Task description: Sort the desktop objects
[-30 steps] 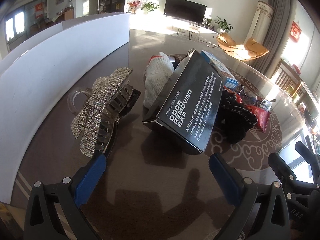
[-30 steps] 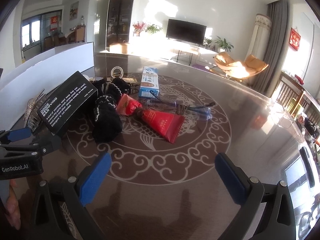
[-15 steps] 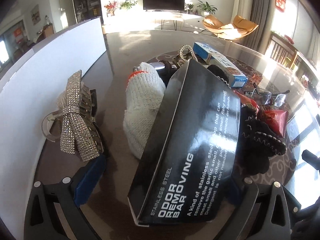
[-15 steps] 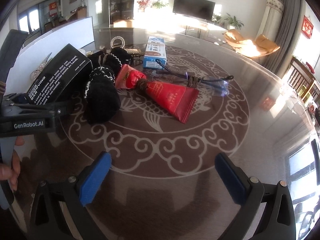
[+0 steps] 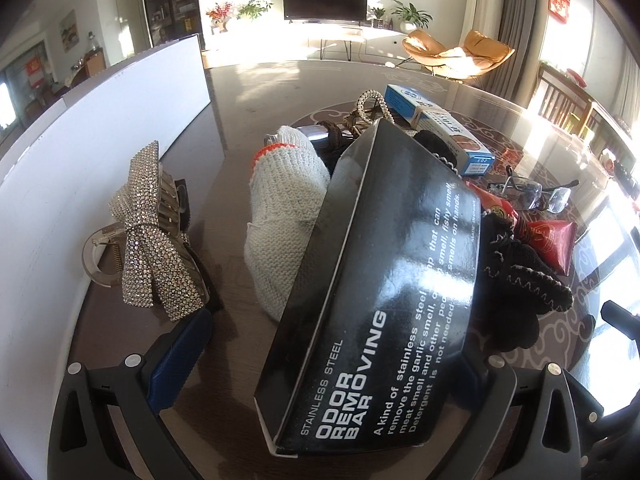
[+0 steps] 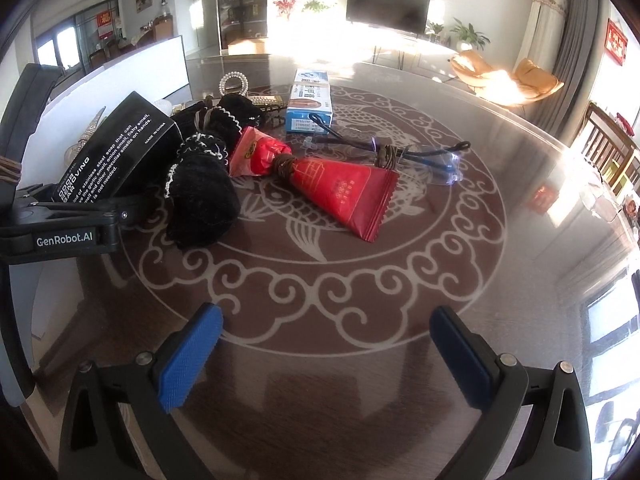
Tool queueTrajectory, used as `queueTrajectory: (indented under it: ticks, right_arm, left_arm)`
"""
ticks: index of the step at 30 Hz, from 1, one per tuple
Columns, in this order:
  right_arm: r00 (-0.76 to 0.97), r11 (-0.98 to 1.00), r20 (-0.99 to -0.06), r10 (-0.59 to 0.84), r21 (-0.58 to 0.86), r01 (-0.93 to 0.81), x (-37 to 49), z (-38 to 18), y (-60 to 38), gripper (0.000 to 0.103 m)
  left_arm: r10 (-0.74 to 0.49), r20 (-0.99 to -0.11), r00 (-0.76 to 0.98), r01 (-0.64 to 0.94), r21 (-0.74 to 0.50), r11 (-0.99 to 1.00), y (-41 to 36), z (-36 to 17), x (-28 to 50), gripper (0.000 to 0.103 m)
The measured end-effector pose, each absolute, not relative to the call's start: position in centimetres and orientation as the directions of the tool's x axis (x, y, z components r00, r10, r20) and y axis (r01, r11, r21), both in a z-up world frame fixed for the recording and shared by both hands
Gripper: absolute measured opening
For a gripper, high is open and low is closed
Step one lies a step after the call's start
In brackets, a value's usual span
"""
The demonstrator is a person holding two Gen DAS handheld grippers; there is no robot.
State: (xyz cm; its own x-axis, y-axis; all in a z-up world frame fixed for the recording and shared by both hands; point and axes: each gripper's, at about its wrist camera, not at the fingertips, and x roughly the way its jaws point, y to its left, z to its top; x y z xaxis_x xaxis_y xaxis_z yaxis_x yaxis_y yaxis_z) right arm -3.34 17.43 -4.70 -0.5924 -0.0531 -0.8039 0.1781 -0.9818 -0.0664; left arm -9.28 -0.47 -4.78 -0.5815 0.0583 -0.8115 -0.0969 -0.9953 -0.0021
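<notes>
We hold our left gripper with its jaws spread wide and low, and our right gripper equally wide, hovering, holding nothing.

From my left wrist view, the black box hides my left gripper's right pad and the white glove's three-o'clock side.

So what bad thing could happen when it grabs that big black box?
The left gripper sits wide around the tilted black box, which leans on the white glove and black glove. Lifting it could drag or tumble them. The right finger could also catch the black glove. The glasses lie farther away.
</notes>
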Motion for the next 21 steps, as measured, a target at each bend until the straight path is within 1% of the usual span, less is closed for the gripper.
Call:
queueTrajectory:
  ticks: [21]
  right_arm:
    - [-0.597,-0.981,-0.801,-0.04,-0.081,0.175,-3.3,-4.64,17.27,0.103]
  left_arm:
    - [0.058,-0.812,-0.581,-0.097,-0.002,-0.995,-0.41,-4.78,-9.3,0.103]
